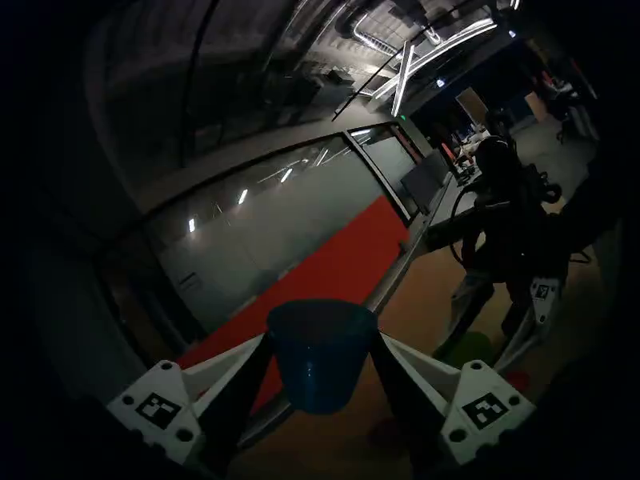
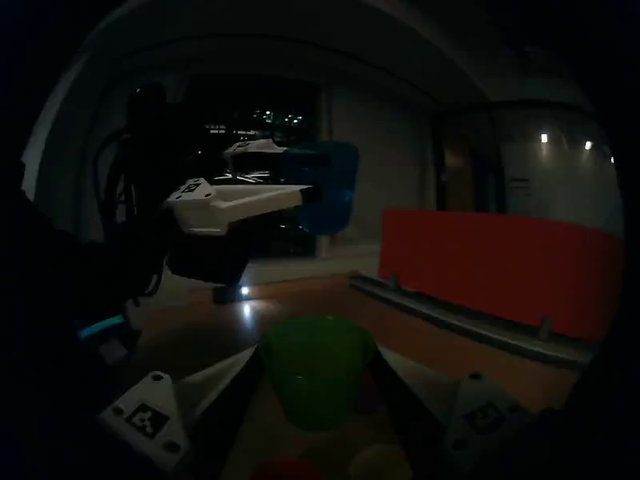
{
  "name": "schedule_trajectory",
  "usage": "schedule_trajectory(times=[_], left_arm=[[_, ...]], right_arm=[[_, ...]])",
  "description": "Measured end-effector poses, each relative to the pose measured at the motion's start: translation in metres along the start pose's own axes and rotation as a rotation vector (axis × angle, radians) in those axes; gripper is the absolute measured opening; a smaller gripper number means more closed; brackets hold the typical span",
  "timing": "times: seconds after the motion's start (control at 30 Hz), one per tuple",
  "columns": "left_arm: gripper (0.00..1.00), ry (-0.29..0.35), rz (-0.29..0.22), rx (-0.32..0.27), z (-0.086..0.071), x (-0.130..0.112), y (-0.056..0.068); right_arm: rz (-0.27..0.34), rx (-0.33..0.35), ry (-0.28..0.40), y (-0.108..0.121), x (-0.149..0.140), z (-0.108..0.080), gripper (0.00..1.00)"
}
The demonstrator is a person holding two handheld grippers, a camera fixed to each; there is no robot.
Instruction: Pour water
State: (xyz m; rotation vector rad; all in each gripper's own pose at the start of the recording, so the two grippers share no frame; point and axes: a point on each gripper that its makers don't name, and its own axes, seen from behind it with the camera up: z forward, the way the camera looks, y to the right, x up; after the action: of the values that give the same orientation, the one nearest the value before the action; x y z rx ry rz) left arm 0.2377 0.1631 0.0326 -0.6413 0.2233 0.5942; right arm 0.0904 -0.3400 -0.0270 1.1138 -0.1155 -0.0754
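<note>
Your L gripper point(image 1: 322, 344) has its fingers clamped on the blue cup point(image 1: 322, 368), up above the worktop point(image 2: 320, 292); R gripper point(image 2: 316, 360) likewise pinches the green cup point(image 2: 316, 384). Both prob. thin, light, slick plastic: grip mid-wall, squeeze gently, tilt slow.

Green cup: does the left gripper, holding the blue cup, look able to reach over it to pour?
Probably yes: the left gripper holds the blue cup above and to one side of the green cup, with open air between them.
</note>
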Motion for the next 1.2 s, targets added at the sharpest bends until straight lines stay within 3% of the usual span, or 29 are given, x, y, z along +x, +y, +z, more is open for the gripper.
schedule_trajectory(times=[0.5, 1.2], left_arm=[[0.86, 0.015, 0.181, 0.012, 0.002, 0.025, 0.006], [0.86, 0.020, 0.351, 0.027, 0.015, 0.041, 0.008]], right_arm=[[0.004, 0.007, 0.003, 0.001, -0.002, 0.003, 0.99], [0.005, 0.008, 0.008, 0.003, 0.002, 0.003, 1.00]])
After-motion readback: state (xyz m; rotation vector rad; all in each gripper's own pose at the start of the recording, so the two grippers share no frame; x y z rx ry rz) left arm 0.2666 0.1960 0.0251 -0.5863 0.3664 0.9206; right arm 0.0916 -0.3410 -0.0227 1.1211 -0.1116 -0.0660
